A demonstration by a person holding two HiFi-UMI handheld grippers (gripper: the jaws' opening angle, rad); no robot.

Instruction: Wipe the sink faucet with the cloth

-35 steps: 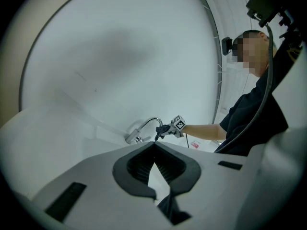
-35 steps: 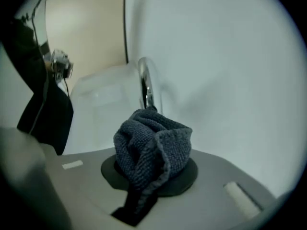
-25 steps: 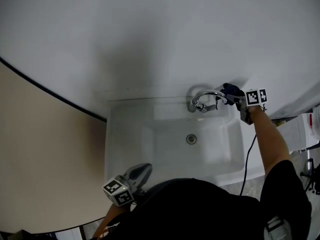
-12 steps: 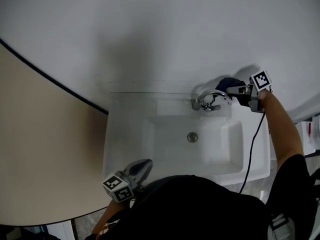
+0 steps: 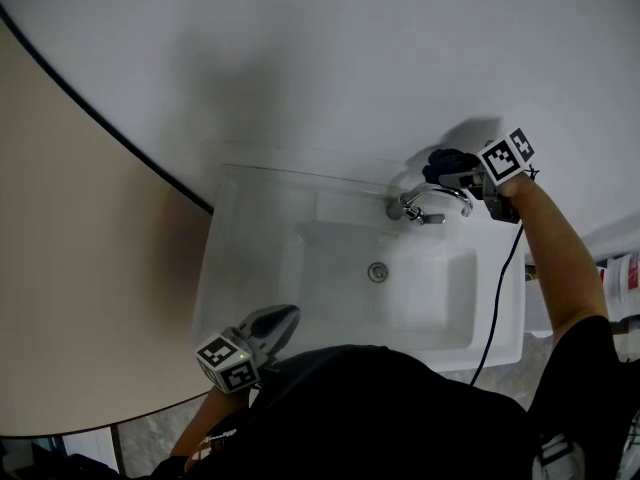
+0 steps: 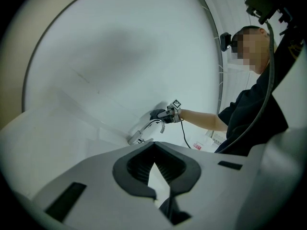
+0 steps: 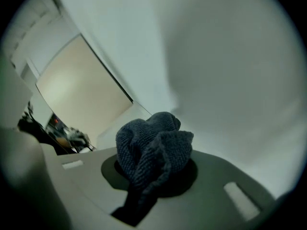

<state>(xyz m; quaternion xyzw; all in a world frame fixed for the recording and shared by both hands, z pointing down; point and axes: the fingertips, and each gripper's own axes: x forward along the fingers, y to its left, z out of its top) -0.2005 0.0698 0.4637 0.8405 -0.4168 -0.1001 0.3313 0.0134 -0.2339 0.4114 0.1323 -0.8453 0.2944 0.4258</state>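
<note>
The white sink (image 5: 250,258) spreads ahead of the left gripper (image 5: 286,317), which hovers at the sink's near rim with its jaws pressed together and nothing between them. The chrome faucet (image 5: 428,205) curves just under the right gripper's (image 5: 450,175) fingertips. Those jaws clamp a bunched dark blue cloth (image 7: 152,150) that bulges past the tips, just above the spout; I cannot tell whether the two touch.

The sink (image 5: 232,268) near rim is hidden by the person (image 5: 400,408); right gripper (image 7: 153,176) jaws are covered by the cloth (image 7: 152,147).
</note>
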